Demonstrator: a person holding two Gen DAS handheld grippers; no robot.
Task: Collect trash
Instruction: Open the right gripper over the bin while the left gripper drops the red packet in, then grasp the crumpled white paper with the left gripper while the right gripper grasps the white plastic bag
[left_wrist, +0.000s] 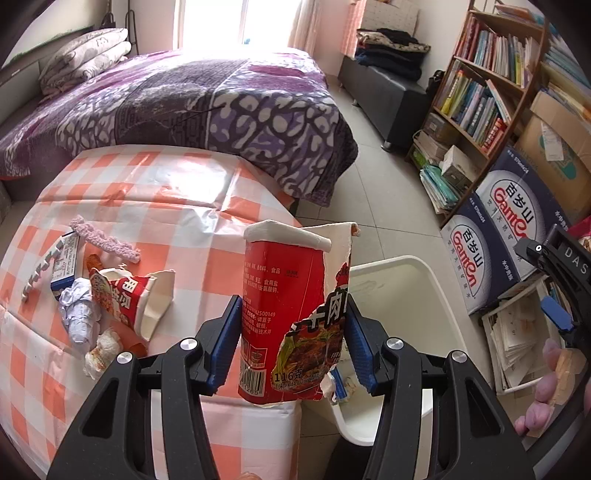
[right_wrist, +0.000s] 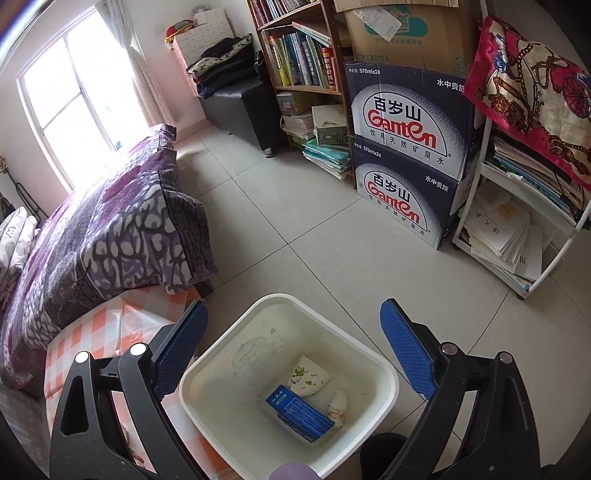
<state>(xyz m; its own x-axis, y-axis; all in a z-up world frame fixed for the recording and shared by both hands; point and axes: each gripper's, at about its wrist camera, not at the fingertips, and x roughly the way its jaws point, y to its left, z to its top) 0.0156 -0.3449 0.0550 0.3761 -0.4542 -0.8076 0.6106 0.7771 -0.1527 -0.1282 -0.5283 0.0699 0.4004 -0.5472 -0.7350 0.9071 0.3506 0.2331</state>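
Two Ganten boxes (right_wrist: 410, 110) (right_wrist: 402, 203), one white bin (right_wrist: 207, 384).

You face a bedroom with a pale tiled floor (right_wrist: 295, 206). A bed (left_wrist: 207, 103) under a purple patterned blanket stands far left. A bright window (right_wrist: 74, 92) lights it. A wooden bookshelf (left_wrist: 480, 96) and stacked cartons (right_wrist: 406, 147) line the right wall.

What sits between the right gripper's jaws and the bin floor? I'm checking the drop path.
Nothing: in the right wrist view the right gripper hangs open over the white trash bin, and only air lies above the blue box on its floor.
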